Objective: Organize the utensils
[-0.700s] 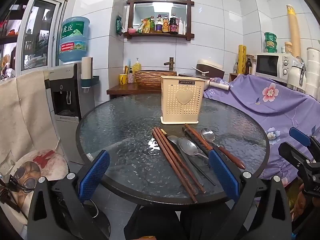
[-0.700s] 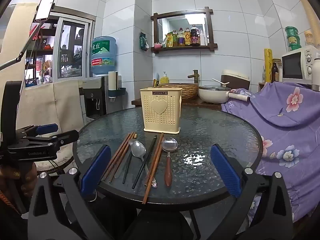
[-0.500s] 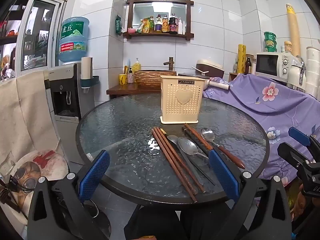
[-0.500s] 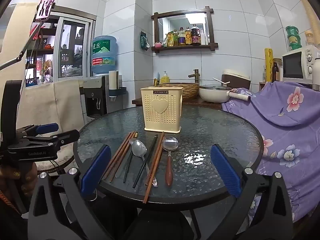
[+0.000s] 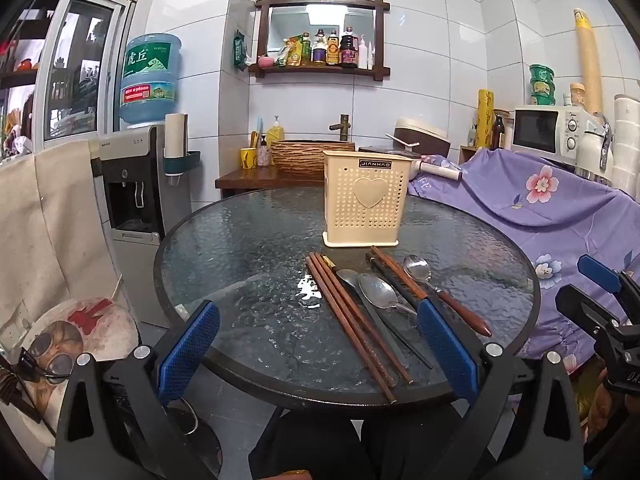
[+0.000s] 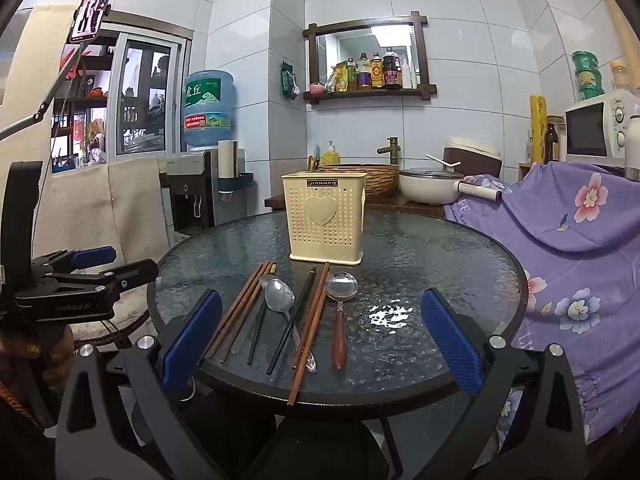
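Observation:
A cream utensil holder (image 5: 366, 204) (image 6: 326, 222) with a heart stands upright on the round glass table (image 5: 240, 248) (image 6: 440, 264). In front of it lie brown chopsticks (image 5: 352, 320) (image 6: 240, 312), black chopsticks (image 6: 292, 322), steel spoons (image 5: 378, 292) (image 6: 280, 296) and a wooden-handled spoon (image 5: 444, 296) (image 6: 340, 308). My left gripper (image 5: 316, 344) is open and empty, held off the table's near edge. My right gripper (image 6: 320, 340) is open and empty, also at the near edge. Each gripper shows at the side of the other's view.
A purple floral cloth (image 5: 540, 208) (image 6: 580, 232) covers furniture right of the table. A water dispenser (image 5: 136, 184) (image 6: 196, 192) stands at the left. A counter with a basin (image 5: 312, 156) is behind the table. A microwave (image 5: 548, 134) sits at the far right.
Both grippers have drifted slightly; the utensils and the holder have not moved.

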Tool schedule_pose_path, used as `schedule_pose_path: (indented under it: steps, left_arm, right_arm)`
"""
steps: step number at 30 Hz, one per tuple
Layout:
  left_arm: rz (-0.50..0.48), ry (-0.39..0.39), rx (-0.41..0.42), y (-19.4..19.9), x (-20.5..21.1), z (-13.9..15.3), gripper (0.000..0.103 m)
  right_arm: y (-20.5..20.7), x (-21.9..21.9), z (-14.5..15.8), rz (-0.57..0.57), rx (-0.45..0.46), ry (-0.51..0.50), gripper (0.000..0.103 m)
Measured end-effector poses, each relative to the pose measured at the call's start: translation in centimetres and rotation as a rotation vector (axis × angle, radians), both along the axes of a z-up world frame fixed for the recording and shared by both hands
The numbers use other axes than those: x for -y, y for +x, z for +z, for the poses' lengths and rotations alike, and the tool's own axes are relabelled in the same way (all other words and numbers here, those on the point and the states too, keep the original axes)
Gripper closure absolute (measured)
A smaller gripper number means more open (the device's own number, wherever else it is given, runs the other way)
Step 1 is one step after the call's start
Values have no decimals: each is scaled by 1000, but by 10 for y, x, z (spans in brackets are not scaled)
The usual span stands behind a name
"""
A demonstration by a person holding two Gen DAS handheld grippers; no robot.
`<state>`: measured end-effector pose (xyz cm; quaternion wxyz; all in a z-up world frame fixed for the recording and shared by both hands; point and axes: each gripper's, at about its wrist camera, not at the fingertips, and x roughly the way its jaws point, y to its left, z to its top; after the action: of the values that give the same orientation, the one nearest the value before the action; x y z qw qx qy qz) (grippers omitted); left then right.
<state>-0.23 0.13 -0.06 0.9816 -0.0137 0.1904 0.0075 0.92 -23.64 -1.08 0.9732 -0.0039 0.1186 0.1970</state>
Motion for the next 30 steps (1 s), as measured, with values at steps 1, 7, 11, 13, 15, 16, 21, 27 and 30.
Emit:
schedule_pose_path:
  steps: [1, 7, 11, 13, 15, 16, 21, 27, 30]
  left_arm:
    - [0, 1, 0, 0, 0, 0, 6]
    - [0, -8, -6, 0, -1, 0, 6]
    - [0, -8, -7, 0, -2, -1, 6]
    - [0, -10, -11, 1, -1, -2, 6]
    - [1, -12, -13, 1, -1, -2, 6]
    - [1, -13, -13, 1, -1, -2, 6]
    - [0, -14, -15, 2, -1, -3, 6]
    - [-1, -15, -14, 1, -2, -3, 6]
    - [-1, -14, -14, 1, -1, -3, 6]
  right_arm:
    - [0, 1, 1, 2, 0, 0, 5]
    - [1, 1, 1, 2, -2, -1, 5]
    - [1, 1, 2, 1, -3, -2, 5]
    - [1, 0, 1, 2, -4, -1, 5]
    - [1, 0, 1, 2, -5, -3, 5]
    - [1, 0, 1, 3, -5, -3, 5]
    - [2, -1, 1, 3, -6, -2, 5]
    - [2, -1, 1, 3, -7, -3, 5]
    - [2, -1, 0, 2, -6, -2, 5]
